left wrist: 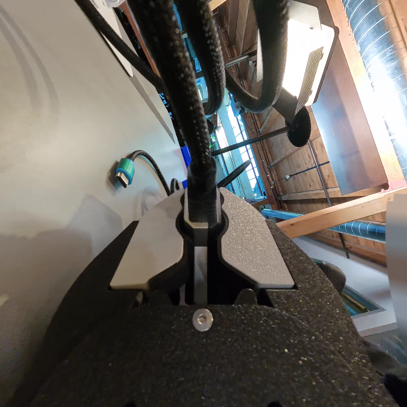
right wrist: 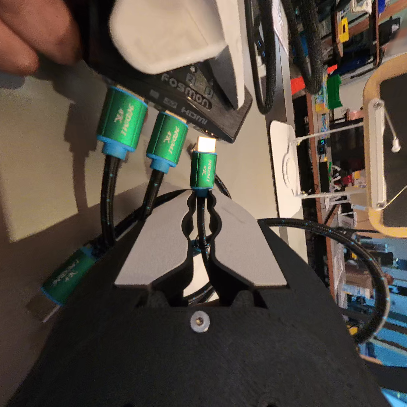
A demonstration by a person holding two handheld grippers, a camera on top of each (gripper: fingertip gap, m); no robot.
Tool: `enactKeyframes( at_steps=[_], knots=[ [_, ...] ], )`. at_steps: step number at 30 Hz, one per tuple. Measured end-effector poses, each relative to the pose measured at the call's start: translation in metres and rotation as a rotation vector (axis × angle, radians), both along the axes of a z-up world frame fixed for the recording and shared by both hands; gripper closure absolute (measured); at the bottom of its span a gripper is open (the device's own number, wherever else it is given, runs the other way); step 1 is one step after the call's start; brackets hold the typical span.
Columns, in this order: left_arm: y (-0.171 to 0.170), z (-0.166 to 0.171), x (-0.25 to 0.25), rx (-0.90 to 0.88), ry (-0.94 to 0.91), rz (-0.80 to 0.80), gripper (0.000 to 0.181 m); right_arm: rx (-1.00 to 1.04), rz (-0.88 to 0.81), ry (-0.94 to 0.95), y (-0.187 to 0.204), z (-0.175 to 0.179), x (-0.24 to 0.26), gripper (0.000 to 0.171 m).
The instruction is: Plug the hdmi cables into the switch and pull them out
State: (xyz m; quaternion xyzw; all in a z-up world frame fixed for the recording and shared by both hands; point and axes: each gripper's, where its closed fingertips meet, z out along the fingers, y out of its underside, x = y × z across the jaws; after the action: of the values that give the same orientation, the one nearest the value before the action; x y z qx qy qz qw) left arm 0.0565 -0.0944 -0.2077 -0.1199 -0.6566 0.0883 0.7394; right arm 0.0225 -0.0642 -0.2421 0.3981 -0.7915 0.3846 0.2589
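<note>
Lying under everything, a pale table (right wrist: pixel 55 198) is seen in both wrist views. The black switch (right wrist: pixel 193 105) is held tilted above it, clamped between the pale fingers (right wrist: pixel 167 33) of the left gripper as seen from the right wrist view; a person's hand (right wrist: pixel 28 33) shows at the upper left, blurred. In the left wrist view the left gripper (left wrist: pixel 201 211) is nearly closed around the black switch body (left wrist: pixel 201 231), with thick braided black cables (left wrist: pixel 193 92) running up from it. Two green plugs are seated in the switch: first plug (right wrist: pixel 121 121), second plug (right wrist: pixel 167 141). The right gripper (right wrist: pixel 201 198) is narrowed to a slim gap, pinched on the braided cable just behind a third green plug (right wrist: pixel 203 171), whose metal tip (right wrist: pixel 206 144) is just short of the switch edge, not inserted. A loose green plug (right wrist: pixel 68 279) lies on the table at lower left. Another loose plug (left wrist: pixel 124 171) is seen on the table in the left wrist view.
</note>
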Motion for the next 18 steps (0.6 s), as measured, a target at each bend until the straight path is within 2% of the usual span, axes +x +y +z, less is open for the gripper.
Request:
enactKeyframes(
  at_steps=[7, 18],
  knots=[
    [-0.0012, 0.0007, -0.0006, -0.009, 0.007, 0.015, 0.157, 0.008, -0.062, -0.061, 0.0003, 0.0029, 0.0041, 0.161],
    [-0.0007, 0.0002, -0.0006, -0.037, -0.007, 0.031, 0.157, -0.008, -0.117, -0.040, -0.0015, 0.0023, 0.0033, 0.161]
  ],
)
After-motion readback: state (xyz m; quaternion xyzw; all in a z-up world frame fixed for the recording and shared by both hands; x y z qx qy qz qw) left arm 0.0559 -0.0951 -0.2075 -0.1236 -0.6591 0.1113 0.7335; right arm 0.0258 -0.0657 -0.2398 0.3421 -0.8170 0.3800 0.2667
